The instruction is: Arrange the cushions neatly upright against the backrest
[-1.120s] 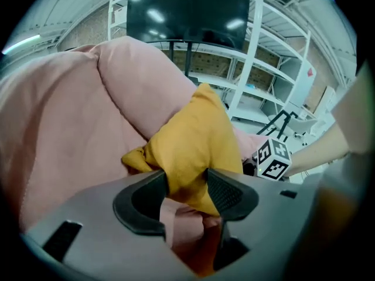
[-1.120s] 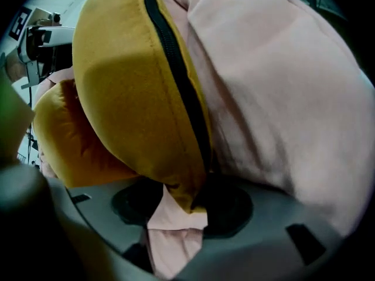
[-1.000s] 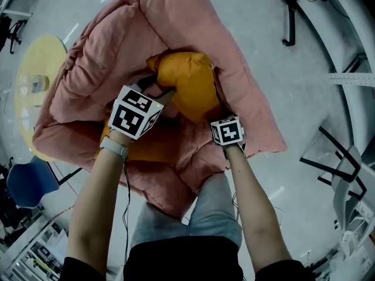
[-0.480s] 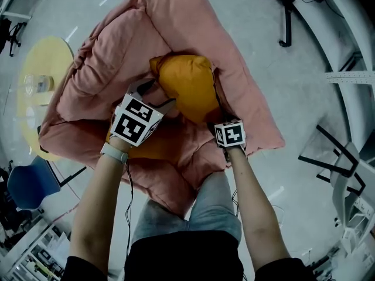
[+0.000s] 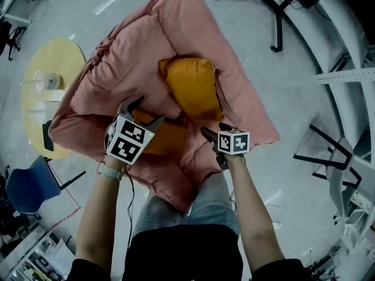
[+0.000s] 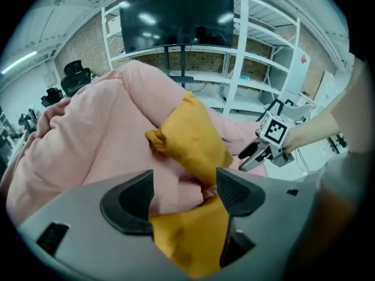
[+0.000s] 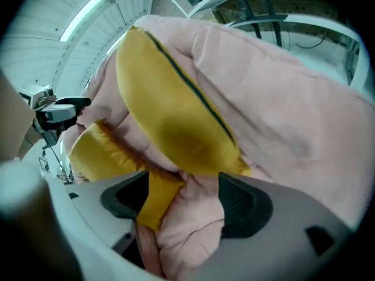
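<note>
Head view looked straight down on a puffy pink sofa point(image 5: 176, 34) with two orange cushions on it. One cushion point(image 5: 190, 86) stood propped at the back right corner of the seat. It leaned on the backrest a bit tilted, not square. The other cushion point(image 5: 167, 139) lay flat toward the front left edge of the seat, partly tucked under the pink folds.

The left gripper point(image 5: 145, 111) hung over that flat one with its jaws spread wide. In its own view the orange fabric sat down low between the pads, but neither pad was squeezing it. The right gripper point(image 5: 214, 129) was at the front right of the seat, just below the propped cushion. Its jaws were opening, with a bunch of pink sofa fabric and a strip of orange showing between them, and nothing pinched. So neither gripper really had hold of anything.

Off the sofa's left side there was a round yellow table point(image 5: 35, 75) with a clear cup point(image 5: 44, 81) on it, plus a blue chair point(image 5: 26, 186) further down.
</note>
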